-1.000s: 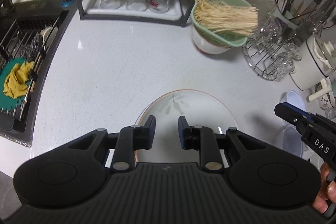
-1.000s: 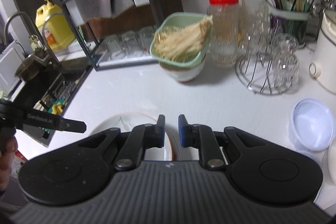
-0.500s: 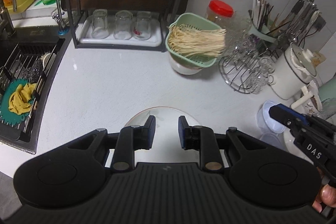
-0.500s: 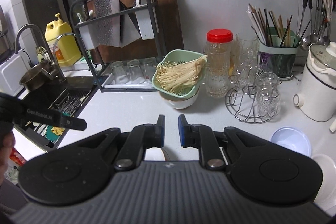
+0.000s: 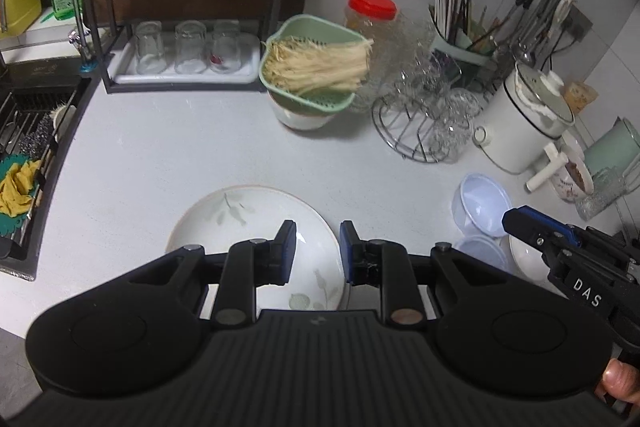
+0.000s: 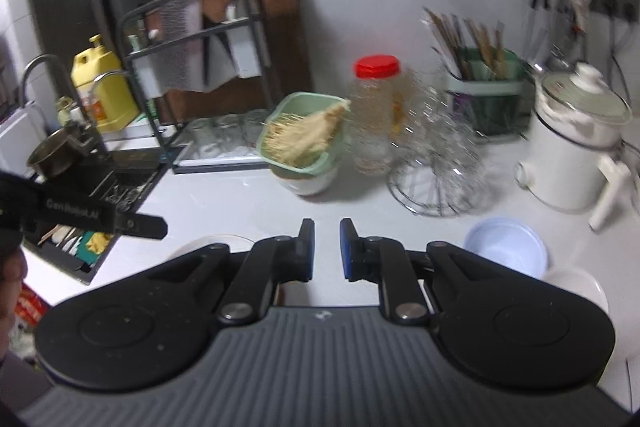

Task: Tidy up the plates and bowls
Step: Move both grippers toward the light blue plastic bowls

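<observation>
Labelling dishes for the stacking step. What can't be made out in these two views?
- White floral plate: near edge hidden by the left gripper in the left wrist view; only a sliver shows in the right wrist view.
- Pale blue plastic bowls: how many are stacked is unclear; lower ones are partly behind the right gripper.
- White bowl: cut off by the gripper body, right wrist view.
- Glasses on the wire rack: motion-blurred.

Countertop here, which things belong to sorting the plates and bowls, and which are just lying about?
Belong to the job:
- leaf-patterned plate
- pale blue bowl
- second blue bowl in front of it
- white bowl beside them

Just lying about:
- green colander of noodles
- red-lidded jar
- upturned glasses on the rack tray
- wire glass stand
- white pot
- utensil holder
</observation>
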The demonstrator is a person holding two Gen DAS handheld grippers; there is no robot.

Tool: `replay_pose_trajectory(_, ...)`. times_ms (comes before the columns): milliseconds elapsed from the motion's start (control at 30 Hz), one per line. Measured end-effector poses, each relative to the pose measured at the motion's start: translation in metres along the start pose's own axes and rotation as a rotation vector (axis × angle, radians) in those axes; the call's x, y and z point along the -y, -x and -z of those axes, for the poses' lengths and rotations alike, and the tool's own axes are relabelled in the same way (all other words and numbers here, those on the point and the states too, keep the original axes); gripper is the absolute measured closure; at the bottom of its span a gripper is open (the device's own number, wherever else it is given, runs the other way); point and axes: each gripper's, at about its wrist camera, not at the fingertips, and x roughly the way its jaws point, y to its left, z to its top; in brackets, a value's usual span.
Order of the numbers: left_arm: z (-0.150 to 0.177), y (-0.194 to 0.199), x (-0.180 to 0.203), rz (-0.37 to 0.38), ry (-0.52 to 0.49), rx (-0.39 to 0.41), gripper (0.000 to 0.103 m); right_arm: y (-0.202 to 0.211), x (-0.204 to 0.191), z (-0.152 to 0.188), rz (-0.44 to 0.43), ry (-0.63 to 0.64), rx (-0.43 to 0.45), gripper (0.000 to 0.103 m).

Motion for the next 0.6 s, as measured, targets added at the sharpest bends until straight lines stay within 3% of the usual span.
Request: replay_pose_trajectory(600,0.026,-0.030,0.038,0.045,-0.100,-0.059,0.077,0.029,0.046,0.038,0.130,-0.103,-0.020,0.087)
